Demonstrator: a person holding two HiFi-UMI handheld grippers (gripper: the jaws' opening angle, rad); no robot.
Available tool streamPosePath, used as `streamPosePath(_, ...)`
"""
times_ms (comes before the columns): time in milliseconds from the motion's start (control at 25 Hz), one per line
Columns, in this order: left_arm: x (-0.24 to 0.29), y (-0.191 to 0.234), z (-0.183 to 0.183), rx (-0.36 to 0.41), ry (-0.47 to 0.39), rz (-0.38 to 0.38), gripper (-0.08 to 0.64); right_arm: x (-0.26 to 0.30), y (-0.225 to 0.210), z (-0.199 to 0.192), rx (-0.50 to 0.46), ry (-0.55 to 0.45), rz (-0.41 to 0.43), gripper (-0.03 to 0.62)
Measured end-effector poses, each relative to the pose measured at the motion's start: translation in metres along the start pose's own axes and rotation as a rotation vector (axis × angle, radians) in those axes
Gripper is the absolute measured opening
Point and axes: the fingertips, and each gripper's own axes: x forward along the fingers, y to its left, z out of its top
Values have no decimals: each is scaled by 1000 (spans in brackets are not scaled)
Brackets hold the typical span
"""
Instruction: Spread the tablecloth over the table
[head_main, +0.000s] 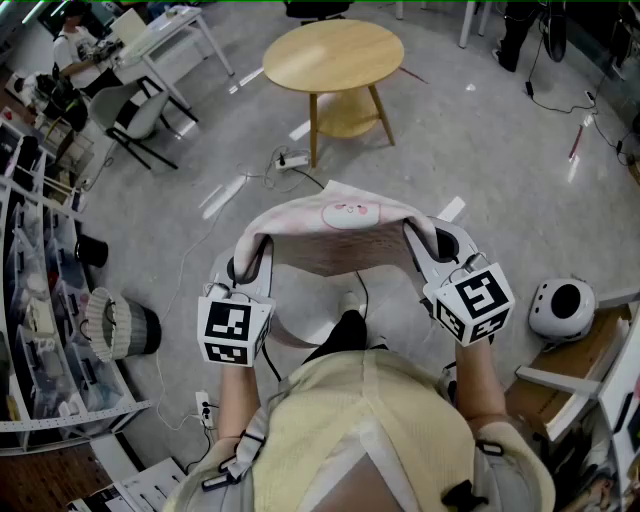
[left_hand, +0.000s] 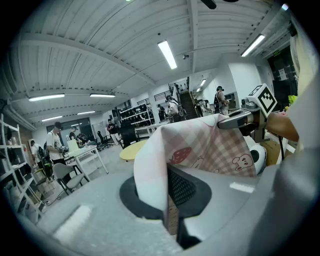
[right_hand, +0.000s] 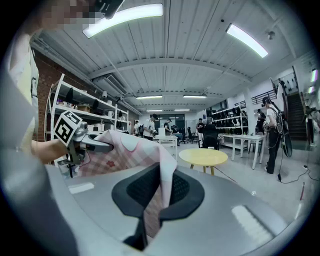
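A pink checked tablecloth with cartoon prints hangs stretched in the air between my two grippers. My left gripper is shut on its left corner, with cloth pinched between the jaws. My right gripper is shut on the right corner, and the fabric runs down through its jaws. The round wooden table stands ahead on the floor, well beyond the cloth. It also shows small as the yellow table in the left gripper view and as the yellow table in the right gripper view.
A power strip and cables lie on the floor between me and the table. At the far left stand a chair, a white desk and shelves. A ribbed basket sits at my left, a white round device at my right.
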Motion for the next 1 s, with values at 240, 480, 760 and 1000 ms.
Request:
streamPosePath(240,3,-4,-2,11,11,-14,3,-2,-3,-3,43,-5,-9,9)
streamPosePath(480,-1,7,-10,1,23,-12,3,7,5,-3,55,4,-2,9)
streamPosePath(760,31,34,-24,-8,34,-32,3,33,8,-16,65,79,-12,9)
streamPosePath(1000,66,57,-21,-36,23,-55,3,64,-11,-12,73,125,-23,9)
